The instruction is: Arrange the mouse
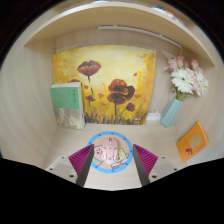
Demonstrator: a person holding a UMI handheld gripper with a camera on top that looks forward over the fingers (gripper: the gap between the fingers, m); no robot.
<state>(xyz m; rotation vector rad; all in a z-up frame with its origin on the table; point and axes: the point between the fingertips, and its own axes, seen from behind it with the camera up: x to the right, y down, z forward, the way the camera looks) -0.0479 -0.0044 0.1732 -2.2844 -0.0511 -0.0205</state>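
Gripper (110, 163) fingers spread open around a round blue-rimmed mouse (110, 152), which sits on the desk (40, 140) between them. Behind stands a poppy painting (105, 87).

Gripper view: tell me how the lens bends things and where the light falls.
Gripper view: fisheye bends the shelf edge into an arc; light is soft and even, the painting bright, no glare; the tool is open, a round object between its fingers.

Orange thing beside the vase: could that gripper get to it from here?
Probably yes: the orange thing lies ahead of the gripper across bare table, though a round blue-rimmed disc sits between its fingers.
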